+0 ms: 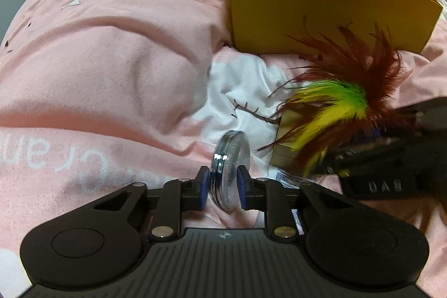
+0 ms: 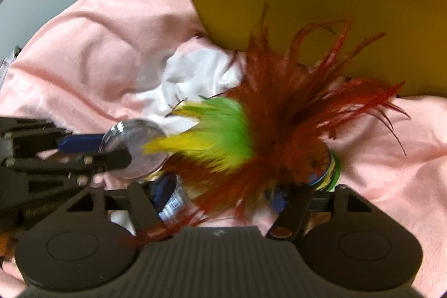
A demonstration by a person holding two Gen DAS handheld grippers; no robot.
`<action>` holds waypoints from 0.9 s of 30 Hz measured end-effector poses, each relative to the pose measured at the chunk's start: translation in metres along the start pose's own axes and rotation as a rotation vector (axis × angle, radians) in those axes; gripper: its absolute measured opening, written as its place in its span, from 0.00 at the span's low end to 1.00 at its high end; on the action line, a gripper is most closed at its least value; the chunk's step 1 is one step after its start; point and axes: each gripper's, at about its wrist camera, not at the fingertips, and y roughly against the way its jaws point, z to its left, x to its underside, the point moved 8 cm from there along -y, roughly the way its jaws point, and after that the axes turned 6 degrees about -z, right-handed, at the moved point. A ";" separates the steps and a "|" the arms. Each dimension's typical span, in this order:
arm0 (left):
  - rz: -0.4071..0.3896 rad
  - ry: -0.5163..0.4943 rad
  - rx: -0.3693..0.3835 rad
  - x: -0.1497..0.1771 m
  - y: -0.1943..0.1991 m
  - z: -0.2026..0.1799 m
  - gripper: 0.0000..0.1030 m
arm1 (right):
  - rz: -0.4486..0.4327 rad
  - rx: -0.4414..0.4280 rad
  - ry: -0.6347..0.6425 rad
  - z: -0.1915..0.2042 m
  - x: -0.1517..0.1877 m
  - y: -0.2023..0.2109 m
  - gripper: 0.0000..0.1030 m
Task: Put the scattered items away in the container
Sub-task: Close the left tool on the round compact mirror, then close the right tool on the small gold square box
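**Bed inventory: two grips, one box**

My left gripper [image 1: 222, 183] clamps a clear round plastic case [image 1: 229, 161] on edge above the pink printed bedcover [image 1: 111, 60]. My right gripper [image 2: 220, 197] holds a red, green and yellow feather toy [image 2: 251, 130]; I cannot tell how firmly. The yellow cardboard box [image 1: 321, 10] sits toward the cover's far edge.

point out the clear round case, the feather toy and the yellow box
clear round case [image 1: 229, 158], left wrist view, on its clear edge just above the blue pads
feather toy [image 2: 223, 136], right wrist view, on the green and yellow tuft
yellow box [image 1: 321, 7], left wrist view, on its front wall
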 end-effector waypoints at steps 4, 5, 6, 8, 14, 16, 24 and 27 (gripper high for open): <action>-0.001 0.005 0.005 0.000 0.000 0.000 0.22 | 0.007 -0.013 0.038 0.007 0.005 0.001 0.39; -0.001 0.007 0.006 0.000 0.000 0.000 0.22 | 0.003 -0.017 0.047 0.009 0.005 0.002 0.39; -0.001 0.009 0.007 -0.001 0.000 0.000 0.22 | -0.005 -0.021 0.060 0.012 0.004 0.004 0.39; -0.001 0.017 0.013 -0.001 0.001 0.000 0.22 | -0.030 -0.022 0.099 0.017 0.001 0.009 0.40; -0.005 0.028 0.029 0.000 0.001 0.000 0.22 | -0.104 0.052 0.236 0.018 -0.010 0.021 0.64; -0.005 0.027 0.031 0.001 0.002 0.000 0.22 | -0.107 0.049 0.277 0.017 -0.011 0.021 0.70; -0.007 0.039 0.044 0.002 0.000 0.000 0.22 | -0.078 0.008 0.388 0.025 -0.015 0.001 0.71; -0.006 0.044 0.048 0.002 0.001 0.000 0.22 | -0.051 -0.015 0.375 0.026 -0.012 -0.007 0.71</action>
